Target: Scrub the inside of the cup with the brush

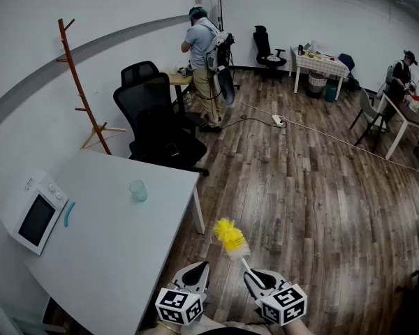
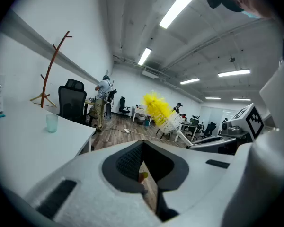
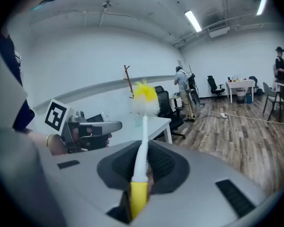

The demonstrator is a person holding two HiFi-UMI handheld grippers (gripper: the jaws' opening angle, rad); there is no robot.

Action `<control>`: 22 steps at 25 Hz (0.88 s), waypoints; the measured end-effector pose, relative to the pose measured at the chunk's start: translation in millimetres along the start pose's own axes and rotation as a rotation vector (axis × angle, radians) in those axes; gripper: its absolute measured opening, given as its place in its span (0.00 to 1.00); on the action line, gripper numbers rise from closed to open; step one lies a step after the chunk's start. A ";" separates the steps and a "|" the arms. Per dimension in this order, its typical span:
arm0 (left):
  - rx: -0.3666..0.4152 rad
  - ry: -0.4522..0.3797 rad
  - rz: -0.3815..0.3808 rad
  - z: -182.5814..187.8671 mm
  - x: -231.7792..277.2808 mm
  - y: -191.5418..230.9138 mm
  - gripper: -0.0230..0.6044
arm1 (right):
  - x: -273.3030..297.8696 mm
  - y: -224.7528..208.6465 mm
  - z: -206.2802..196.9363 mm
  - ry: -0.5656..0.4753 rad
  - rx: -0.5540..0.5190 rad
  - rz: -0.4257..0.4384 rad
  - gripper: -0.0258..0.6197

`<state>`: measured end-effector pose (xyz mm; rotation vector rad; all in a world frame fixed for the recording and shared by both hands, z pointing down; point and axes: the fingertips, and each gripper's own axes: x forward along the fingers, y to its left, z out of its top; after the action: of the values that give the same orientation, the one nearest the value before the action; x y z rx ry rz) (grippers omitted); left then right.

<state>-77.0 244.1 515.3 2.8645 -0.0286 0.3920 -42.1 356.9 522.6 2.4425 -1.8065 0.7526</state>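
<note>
We hold the brush [image 1: 232, 237] in our right tool [image 1: 252, 278]. That tool is shut tight on the thin handle, and the fluffy yellow head points up toward 11 o'clock. Our left tool [image 1: 200, 266] is shut all the way and has nothing in it. The cup [image 1: 138, 190] stands upright on the white desk [image 1: 112, 271], at about 10 o'clock from our tools and well apart from them. We think the scrubbing has not started yet. To do it well, we should open the left tool and hold the cup still by its side. Then we bring the brush head straight down into it and turn it round gently, so the cup does not tip.
</note>
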 end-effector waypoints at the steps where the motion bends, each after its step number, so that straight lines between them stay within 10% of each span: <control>1: -0.003 0.002 0.001 -0.6 -2.0 1.0 0.06 | 0.3 2.1 1.4 0.001 -0.008 0.002 0.12; 22: -0.052 0.035 -0.031 -29.3 -26.3 -0.5 0.06 | 4.1 29.0 -17.6 0.030 0.015 0.060 0.12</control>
<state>-110.1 251.4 535.4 2.8027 0.0111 0.4282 -73.8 348.6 532.0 2.3822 -1.8777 0.8056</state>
